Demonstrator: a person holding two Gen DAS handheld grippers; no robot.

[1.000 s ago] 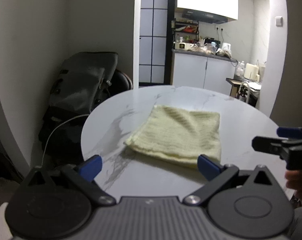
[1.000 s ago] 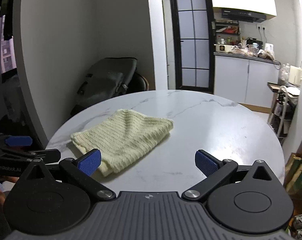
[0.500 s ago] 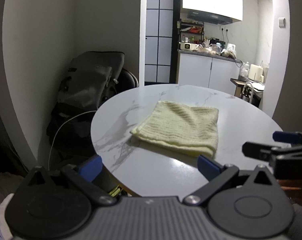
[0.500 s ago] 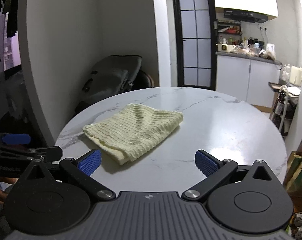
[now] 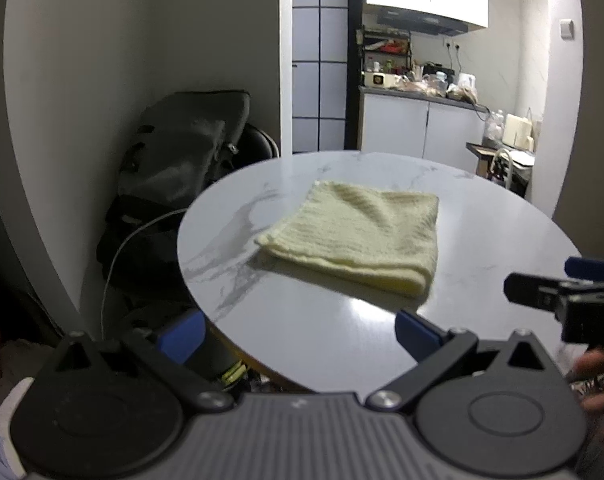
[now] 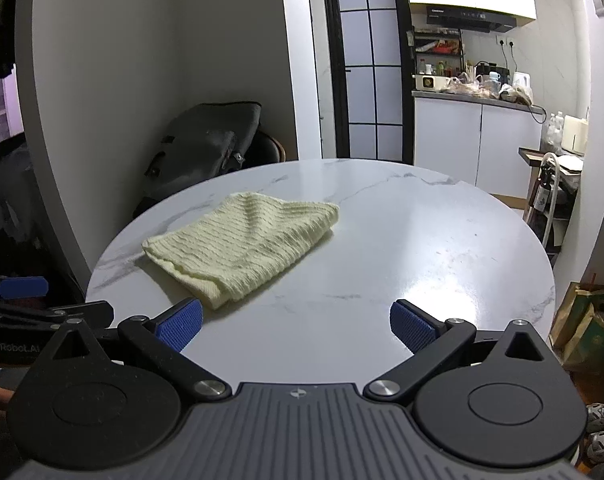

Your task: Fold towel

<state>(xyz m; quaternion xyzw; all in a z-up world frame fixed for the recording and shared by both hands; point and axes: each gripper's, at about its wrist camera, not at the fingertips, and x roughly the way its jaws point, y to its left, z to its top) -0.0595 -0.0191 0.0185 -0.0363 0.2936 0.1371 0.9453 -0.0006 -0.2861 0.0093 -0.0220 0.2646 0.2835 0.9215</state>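
Folded towel (image 5: 357, 236) on the table (image 6: 421, 248), free of both grippers.
Left gripper (image 5: 298, 332) and right gripper (image 6: 296, 322) hang spread wide and empty at the table's near edge, short of the towel.

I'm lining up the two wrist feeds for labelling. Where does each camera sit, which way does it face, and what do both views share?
Left wrist: on the left gripper, facing across the round table toward the kitchen; its open blue-padded fingers show, with the right gripper at right.
Right wrist: on the right gripper, facing likewise; the left gripper shows at left.
Shared: folded yellow towel, table, black bag.
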